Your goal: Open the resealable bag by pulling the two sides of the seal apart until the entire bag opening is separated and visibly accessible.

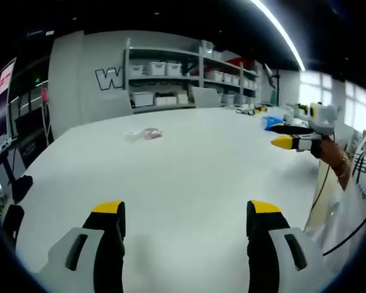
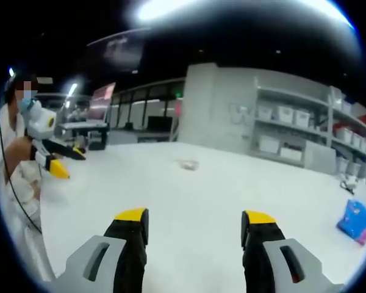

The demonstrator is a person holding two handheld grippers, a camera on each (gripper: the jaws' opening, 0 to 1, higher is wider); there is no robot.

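Left gripper view. The left gripper (image 1: 187, 223), black with yellow fingertips, stands with its jaws wide apart and nothing between them, above a large white table (image 1: 189, 171). Well ahead of the jaws and slightly to their left, a small clear resealable bag (image 1: 147, 133) lies flat on the tabletop; its contents are too small to tell. At the right edge the right gripper (image 1: 287, 135) enters, held in a person's hand (image 1: 329, 149); whether its jaws are parted cannot be told here. Beyond it lies a blue packet (image 1: 272, 122). Against the far wall, grey open shelving (image 1: 177, 76) carries rows of white storage bins (image 1: 165, 68), their contents hidden. A large outlined letter "W" (image 1: 108, 77) is painted on the wall to the shelving's left; any further letters are cut off.

Right gripper view. The right gripper (image 2: 195, 238) likewise shows its jaws wide apart and empty. The bag (image 2: 187, 164) rests far ahead, nearly on the gripper's axis. At the left, the left gripper (image 2: 61, 160) appears, held by the person. To the far right of the jaws, the blue packet (image 2: 356, 222) shows pink printing, unreadable. The shelving (image 2: 305, 134) with bins stands behind.
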